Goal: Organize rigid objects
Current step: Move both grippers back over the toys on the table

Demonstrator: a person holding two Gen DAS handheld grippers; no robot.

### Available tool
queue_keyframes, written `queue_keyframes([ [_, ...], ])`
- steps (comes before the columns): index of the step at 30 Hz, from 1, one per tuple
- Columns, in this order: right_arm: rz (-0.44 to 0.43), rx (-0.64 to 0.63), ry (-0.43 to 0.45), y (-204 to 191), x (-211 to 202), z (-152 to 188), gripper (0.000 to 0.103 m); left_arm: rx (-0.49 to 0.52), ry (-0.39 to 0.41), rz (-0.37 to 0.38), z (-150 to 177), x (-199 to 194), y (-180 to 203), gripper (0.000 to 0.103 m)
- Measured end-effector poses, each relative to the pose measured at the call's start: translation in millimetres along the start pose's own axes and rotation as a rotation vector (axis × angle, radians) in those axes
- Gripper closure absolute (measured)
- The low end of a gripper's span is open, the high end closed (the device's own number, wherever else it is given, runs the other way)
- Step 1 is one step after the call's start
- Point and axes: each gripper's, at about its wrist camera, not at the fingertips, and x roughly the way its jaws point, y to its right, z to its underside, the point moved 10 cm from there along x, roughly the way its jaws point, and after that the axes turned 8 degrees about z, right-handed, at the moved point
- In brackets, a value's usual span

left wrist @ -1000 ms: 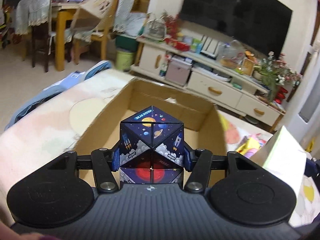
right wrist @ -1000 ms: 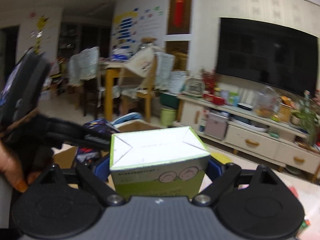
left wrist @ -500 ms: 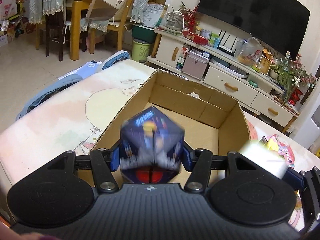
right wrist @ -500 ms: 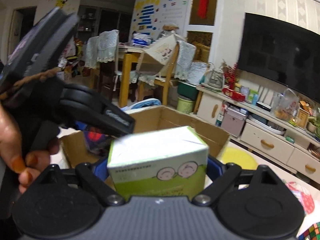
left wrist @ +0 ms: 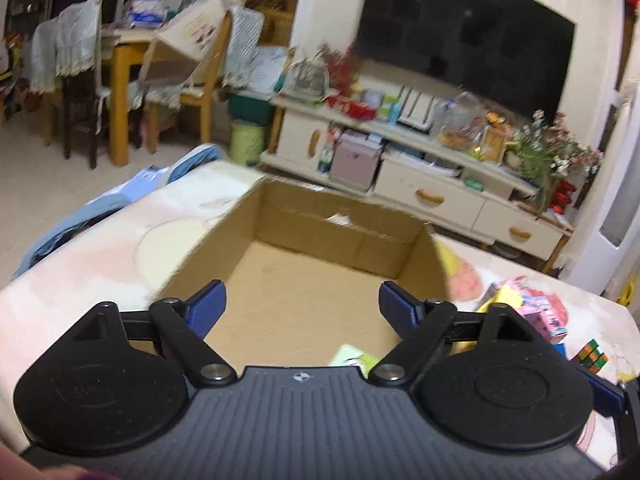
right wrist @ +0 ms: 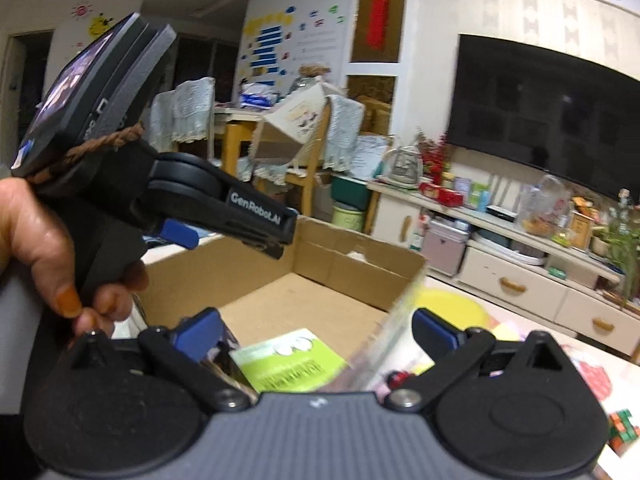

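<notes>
Over an open cardboard box (left wrist: 340,236) my left gripper (left wrist: 301,296) has its jaws opening wide, with nothing between them. A corner of the green-and-white carton (left wrist: 352,356) shows at the lower edge of that view. In the right wrist view the carton (right wrist: 288,360) lies tilted on the floor of the box (right wrist: 360,256). My right gripper (right wrist: 314,322) hangs above it with its jaws opening, clear of it. A dark printed object (right wrist: 226,346) peeks out beside the carton, mostly hidden. The left gripper (right wrist: 240,220), held by a hand (right wrist: 40,240), reaches over the box's left side.
The box sits on a table with a pastel printed cover (left wrist: 100,256). To its right lie pink and yellow toys (left wrist: 536,312) and a Rubik's cube (left wrist: 592,354), also in the right wrist view (right wrist: 622,430). A TV cabinet (left wrist: 440,196) stands behind.
Both grippers opened. The space-print cube left the left gripper's jaws and is out of its view. The green carton dropped from the right gripper into the box.
</notes>
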Motion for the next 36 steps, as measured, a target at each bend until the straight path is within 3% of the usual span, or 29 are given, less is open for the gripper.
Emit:
queue_keyframes([
  [4,0.059,0.043,-0.017,20,-10,12,0.001,0.049,0.041,0.052,6,4,21,0.000],
  [9,0.119,0.118,-0.077,50,-14,34,0.001,0.128,0.092,0.049,9,13,35,0.000],
  [17,0.231,0.254,-0.141,103,-18,67,0.001,0.234,0.090,-0.027,13,16,29,0.000],
  [25,0.332,0.297,-0.170,149,-25,97,0.001,0.306,0.051,-0.084,17,7,16,0.000],
  [28,0.366,0.324,-0.173,167,-26,103,0.001,0.298,0.042,-0.095,17,3,11,0.000],
  [32,0.422,0.364,-0.176,192,-30,114,0.001,0.259,0.088,-0.091,7,-7,17,0.000],
  [36,0.486,0.429,-0.197,219,-33,130,0.001,0.206,0.116,-0.023,3,-16,37,0.000],
])
